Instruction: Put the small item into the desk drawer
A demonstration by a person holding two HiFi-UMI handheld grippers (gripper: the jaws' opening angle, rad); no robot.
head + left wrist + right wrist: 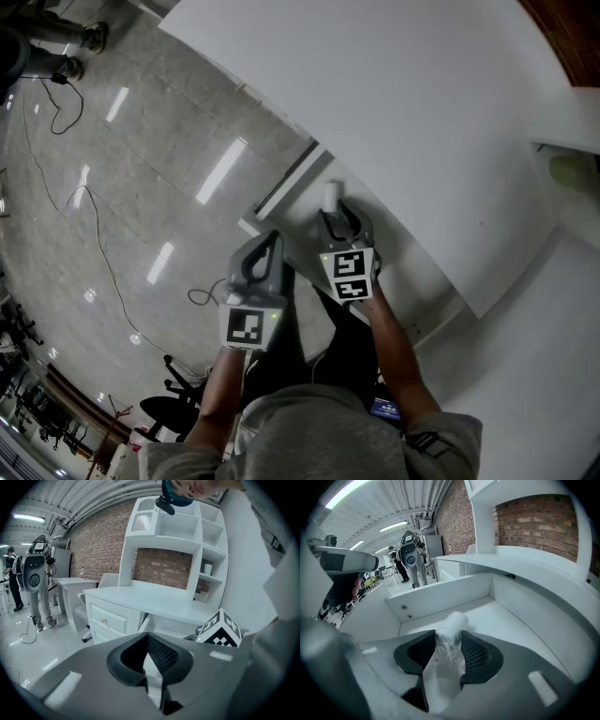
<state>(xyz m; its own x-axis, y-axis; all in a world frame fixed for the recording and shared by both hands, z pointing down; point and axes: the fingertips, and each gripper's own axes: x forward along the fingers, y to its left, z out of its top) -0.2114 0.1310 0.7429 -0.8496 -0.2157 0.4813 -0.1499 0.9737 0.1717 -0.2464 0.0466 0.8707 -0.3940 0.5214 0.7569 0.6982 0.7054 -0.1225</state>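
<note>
Right gripper point(449, 651) noted partly open, pads clamped on a small white roll point(453, 624) with frayed fibres showing at its side. The roll is held upright over the floor of the open drawer point(513, 623), below the desk point(403, 112) edge; contact with the floor cannot be told. Left gripper point(149, 662) is held just beside, jaws drawn together, nothing gripped.

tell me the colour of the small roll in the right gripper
White, with frayed fibres. The roll shows best in the right gripper view.
</note>
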